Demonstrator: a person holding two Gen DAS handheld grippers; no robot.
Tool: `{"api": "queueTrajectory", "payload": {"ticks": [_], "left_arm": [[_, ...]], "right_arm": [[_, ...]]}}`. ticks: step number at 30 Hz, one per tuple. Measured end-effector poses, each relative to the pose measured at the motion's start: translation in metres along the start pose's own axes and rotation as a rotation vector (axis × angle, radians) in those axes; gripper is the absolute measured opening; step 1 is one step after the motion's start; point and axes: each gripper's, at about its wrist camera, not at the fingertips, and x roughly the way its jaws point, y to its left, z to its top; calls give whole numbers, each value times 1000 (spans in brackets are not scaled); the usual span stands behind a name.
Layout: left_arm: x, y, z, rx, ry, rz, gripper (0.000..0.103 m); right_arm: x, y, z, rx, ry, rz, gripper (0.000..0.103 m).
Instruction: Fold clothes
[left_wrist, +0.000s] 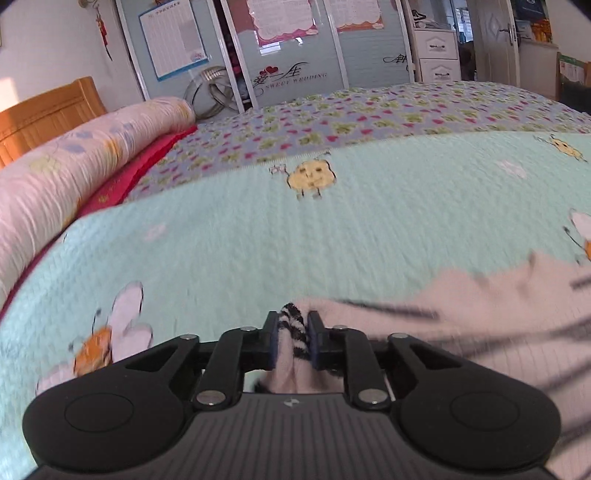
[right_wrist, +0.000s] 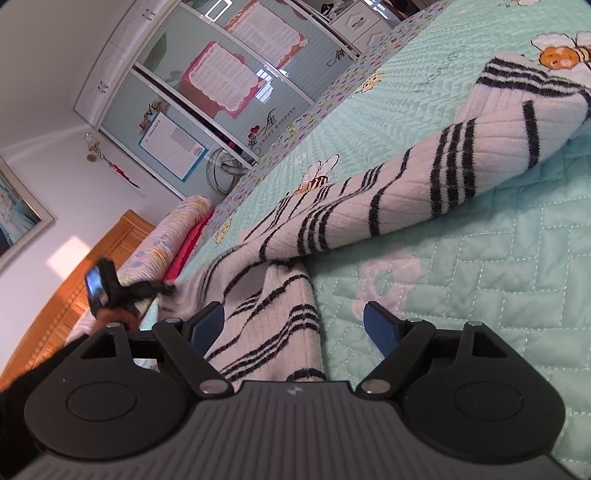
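Lying across the mint-green quilted bedspread (right_wrist: 461, 258) is a pale pink knitted garment (right_wrist: 424, 162) crossed by groups of thin black stripes. In the right wrist view it runs as a long ribbed band from the near edge of the bed, by the gripper, up toward the far right, where its end curls over beside a printed bee. A second flap of the same knit lies under the band and comes down between the fingers of the right gripper (right_wrist: 295, 325). In the left wrist view the cloth is blurred and spreads off toward the right edge of the bed.

The left gripper (left_wrist: 292, 339) has its jaws nearly together, pinching a bunched fold of the garment: a tuft of black-and-white stripe stands up between the blue pads (left_wrist: 313, 345) and pink cloth hangs behind them.

The right gripper stands wide open. Its blue pads are well apart, the left one over the striped flap, the right one above bare bedspread; neither presses on the cloth, so it grips nothing.

A rolled floral blanket (left_wrist: 74, 166) lies along the bed's left edge, against the wooden headboard (left_wrist: 44, 114).
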Motion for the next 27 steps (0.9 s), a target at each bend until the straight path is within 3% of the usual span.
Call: {"api": "queueTrajectory", "payload": {"ticks": [3,5,8,11,15,18,20,22,27], "left_arm": [[-43,6,-24,-56,-34,-51,48],[-78,10,-42,-106,-59,-96,54],[-129,6,-87,-168,-89,-129,59],[-174,-3,-134,-194,-133,-133,70],[-193,-9,-183,-223,-146,-124,70],[-181,-4,-204,-300,-109,-155,71],[-172,3,-210,-353,-89,-201,70],[-166,14,-212,-419,-91,-266,72],[-164,20,-216,-464,-96,-311,74]], "right_arm": [[-1,-1,0,-1,-1,2,82],[-1,-1,0,3,-3,5,82],[-4,-2,1,20,-11,17,82],[-17,-1,5,58,-60,63,82],[-18,25,34,-41,-94,94,82],[25,49,80,-150,-14,106,82],[65,65,109,-232,16,49,82],[112,72,132,-281,105,16,82],[211,71,154,-321,268,-131,82]]}}
